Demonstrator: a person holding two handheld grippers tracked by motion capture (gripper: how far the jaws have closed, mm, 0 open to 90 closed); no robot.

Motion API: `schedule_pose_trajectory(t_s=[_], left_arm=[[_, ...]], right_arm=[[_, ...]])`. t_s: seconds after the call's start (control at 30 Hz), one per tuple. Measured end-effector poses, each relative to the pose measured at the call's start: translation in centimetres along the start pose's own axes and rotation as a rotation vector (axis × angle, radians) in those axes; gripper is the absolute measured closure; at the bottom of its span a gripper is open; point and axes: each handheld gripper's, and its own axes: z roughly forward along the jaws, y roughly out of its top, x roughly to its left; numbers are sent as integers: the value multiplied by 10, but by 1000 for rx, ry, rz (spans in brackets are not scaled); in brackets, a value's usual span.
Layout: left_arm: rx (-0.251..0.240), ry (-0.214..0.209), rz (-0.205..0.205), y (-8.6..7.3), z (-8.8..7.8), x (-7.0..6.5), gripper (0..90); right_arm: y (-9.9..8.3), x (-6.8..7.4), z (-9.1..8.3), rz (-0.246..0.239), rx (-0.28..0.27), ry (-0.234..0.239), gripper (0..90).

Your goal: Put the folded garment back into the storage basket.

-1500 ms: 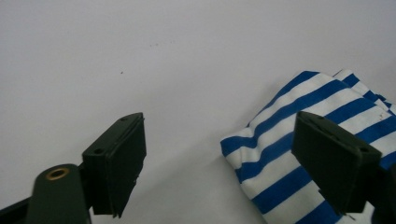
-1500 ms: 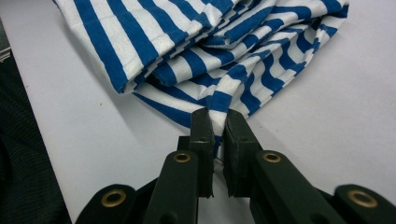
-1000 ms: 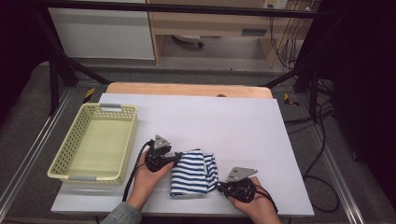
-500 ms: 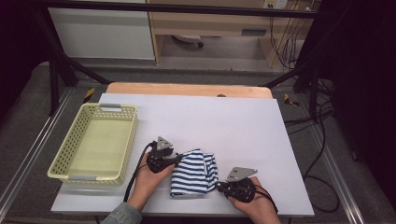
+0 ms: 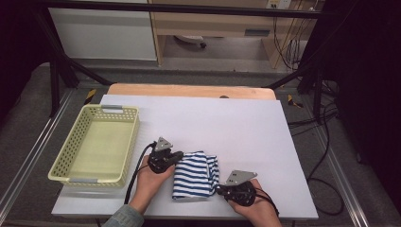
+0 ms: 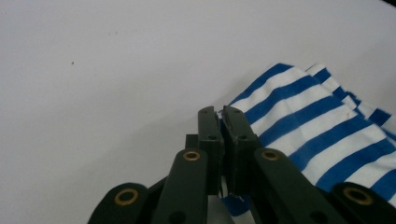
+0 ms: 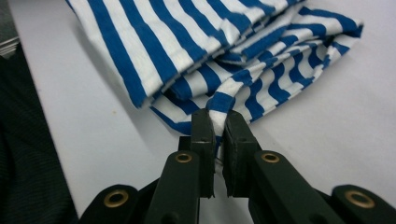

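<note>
A blue and white striped cloth [image 5: 195,174] lies folded on the white table near its front edge. My left gripper [image 5: 177,158] is at the cloth's left upper corner. In the left gripper view its jaws are pressed together with a sliver of the cloth's edge between them, and the striped cloth [image 6: 317,126] spreads to their right. My right gripper [image 5: 219,190] is at the cloth's lower right corner. It is shut on a bunched fold of the cloth [image 7: 261,56], pinched at the fingertips [image 7: 203,122].
A pale yellow perforated basket [image 5: 124,142] stands at the table's left, close to my left hand. The white tabletop [image 5: 227,123] stretches bare behind and to the right. A wooden strip [image 5: 189,91] edges the far side.
</note>
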Motion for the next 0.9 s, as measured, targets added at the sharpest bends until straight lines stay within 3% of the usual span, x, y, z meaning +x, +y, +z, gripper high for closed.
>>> schedule_pose_trajectory(t_s=[0.07, 0.27, 0.47, 0.7, 0.9], left_arm=[[0, -13, -16, 5, -3, -1, 864], [26, 9, 47, 26, -7, -8, 865], [36, -13, 23, 45, -11, -8, 868], [13, 6, 50, 65, -24, -10, 868], [8, -4, 29, 77, -34, -7, 868]], right_arm=[[2, 0, -1, -4, -5, 7, 844], [20, -4, -10, -1, -31, 60, 845], [37, -7, -16, -25, -33, 88, 845], [51, -8, -24, -32, -51, 104, 845], [63, -8, -30, -36, -64, 125, 845]])
